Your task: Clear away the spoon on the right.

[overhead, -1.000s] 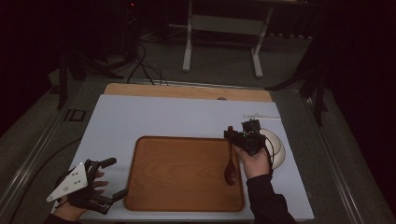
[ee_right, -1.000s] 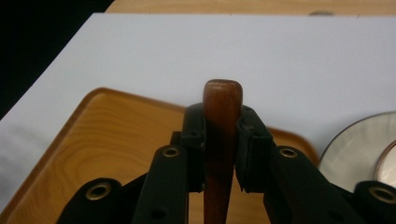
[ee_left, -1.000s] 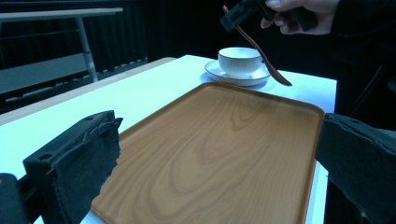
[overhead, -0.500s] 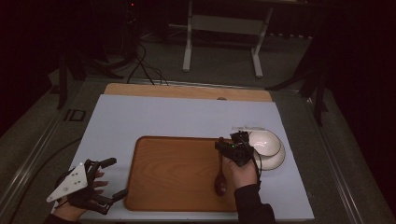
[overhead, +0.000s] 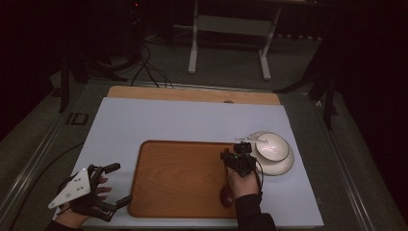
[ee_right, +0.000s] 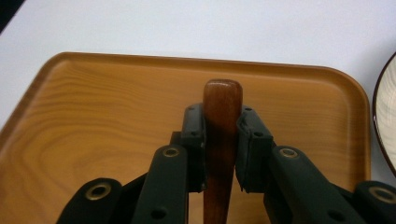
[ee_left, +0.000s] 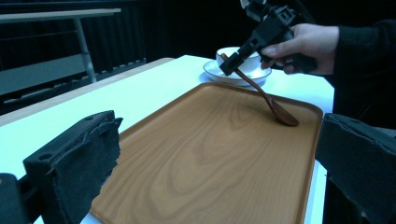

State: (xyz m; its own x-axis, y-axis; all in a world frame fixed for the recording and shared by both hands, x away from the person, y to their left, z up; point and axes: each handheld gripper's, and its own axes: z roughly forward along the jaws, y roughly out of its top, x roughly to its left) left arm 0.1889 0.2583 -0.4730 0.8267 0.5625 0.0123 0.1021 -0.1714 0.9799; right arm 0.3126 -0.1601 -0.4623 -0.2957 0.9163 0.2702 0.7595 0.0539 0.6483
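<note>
A dark wooden spoon (overhead: pixel 225 196) slants down over the right side of the wooden tray (overhead: pixel 178 178). Its bowl end (ee_left: pixel 282 116) meets or nearly meets the tray surface. My right gripper (overhead: pixel 237 161) is shut on the spoon's handle (ee_right: pixel 222 107), with a black pad pressed against each side. At the table's front left corner my left gripper (overhead: pixel 119 184) is held still, open with nothing between its jaws, and it faces the tray (ee_left: pixel 210 154) from the left.
A white bowl (overhead: pixel 272 144) on a white saucer (overhead: pixel 284 166) stands just right of the tray, with a white spoon (overhead: pixel 248 139) lying across its rim. A pale mat (overhead: pixel 192 120) covers the table. A metal stand (overhead: pixel 226 29) is on the floor beyond.
My right hand has come down and toward the near edge with the spoon, away from the bowl. The spoon's bowl end is now low on the tray. The left hand has stayed put.
</note>
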